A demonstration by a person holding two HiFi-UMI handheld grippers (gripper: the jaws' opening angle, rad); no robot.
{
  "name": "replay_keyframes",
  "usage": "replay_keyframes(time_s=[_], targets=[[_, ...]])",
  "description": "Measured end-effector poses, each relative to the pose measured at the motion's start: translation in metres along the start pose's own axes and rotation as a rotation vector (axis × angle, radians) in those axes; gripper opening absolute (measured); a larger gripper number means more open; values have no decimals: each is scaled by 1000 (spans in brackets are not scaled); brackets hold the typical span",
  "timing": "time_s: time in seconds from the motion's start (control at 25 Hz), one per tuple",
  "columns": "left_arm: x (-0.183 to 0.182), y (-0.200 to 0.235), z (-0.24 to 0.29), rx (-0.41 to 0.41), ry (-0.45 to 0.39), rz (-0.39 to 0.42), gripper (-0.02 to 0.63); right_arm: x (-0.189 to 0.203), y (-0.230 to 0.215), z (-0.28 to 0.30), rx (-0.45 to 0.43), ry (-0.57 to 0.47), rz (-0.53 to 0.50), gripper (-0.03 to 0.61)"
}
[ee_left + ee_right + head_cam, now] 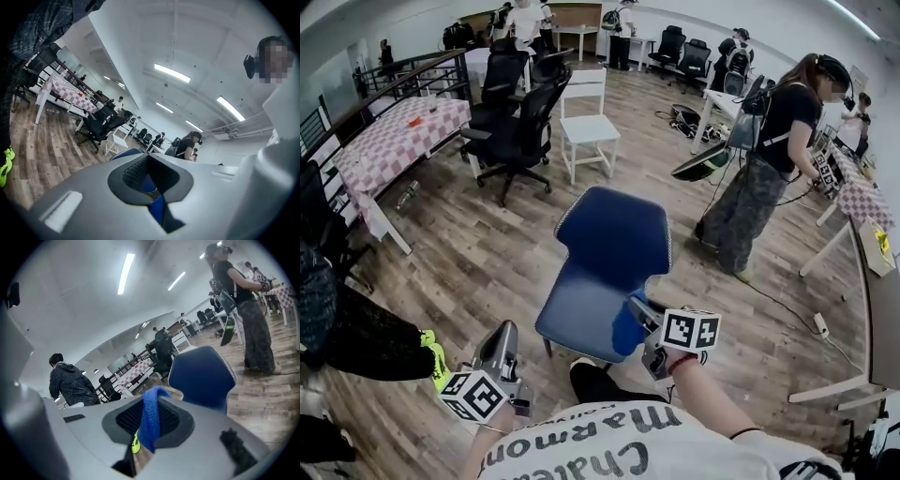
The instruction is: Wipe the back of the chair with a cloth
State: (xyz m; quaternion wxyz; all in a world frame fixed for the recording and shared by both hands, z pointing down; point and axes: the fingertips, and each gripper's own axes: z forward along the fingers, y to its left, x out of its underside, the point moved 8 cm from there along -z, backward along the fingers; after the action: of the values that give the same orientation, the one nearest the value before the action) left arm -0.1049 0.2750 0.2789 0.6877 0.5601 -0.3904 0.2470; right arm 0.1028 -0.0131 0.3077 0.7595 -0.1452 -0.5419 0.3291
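A small blue fabric cloth (150, 420) is being pinched between the fingers of the right gripper (643, 317) — ready for wiping — over the seat of the blue padded chair (614, 239), its back not yet being touched. The left gripper (503, 330) is being held aside, fingers closed on nothing.

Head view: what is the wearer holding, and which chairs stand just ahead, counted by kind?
Hand-held grippers: 2, left and right
Blue cloth: 1
Blue chair: 1
White chair: 1
Total: 5
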Motion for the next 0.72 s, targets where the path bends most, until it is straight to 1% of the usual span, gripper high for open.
replay_keyframes(time_s=[0.08, 0.24, 0.32, 0.4, 0.56, 0.64, 0.72], targets=[[-7, 7, 6, -33, -11, -4, 3, -9, -1, 23, -20, 6, -6, 60], [-23, 25, 19, -86, -26, 22, 3, -32, -2, 68, -69, 29, -39, 60], [-23, 31, 30, -106, -44, -3, 3, -43, -8, 84, -81, 44, -55, 60], [-20, 35, 43, -114, -46, -25, 3, -50, -17, 99, -80, 60, -43, 60], [-11, 47, 78, -112, -1, -51, 3, -65, -39, 131, -67, 75, -23, 60], [-6, 54, 91, -118, 20, -53, 3, -71, -48, 146, -71, 78, -25, 60], [-4, 59, 101, -115, 16, -42, 3, -74, -58, 161, -74, 88, -28, 60]])
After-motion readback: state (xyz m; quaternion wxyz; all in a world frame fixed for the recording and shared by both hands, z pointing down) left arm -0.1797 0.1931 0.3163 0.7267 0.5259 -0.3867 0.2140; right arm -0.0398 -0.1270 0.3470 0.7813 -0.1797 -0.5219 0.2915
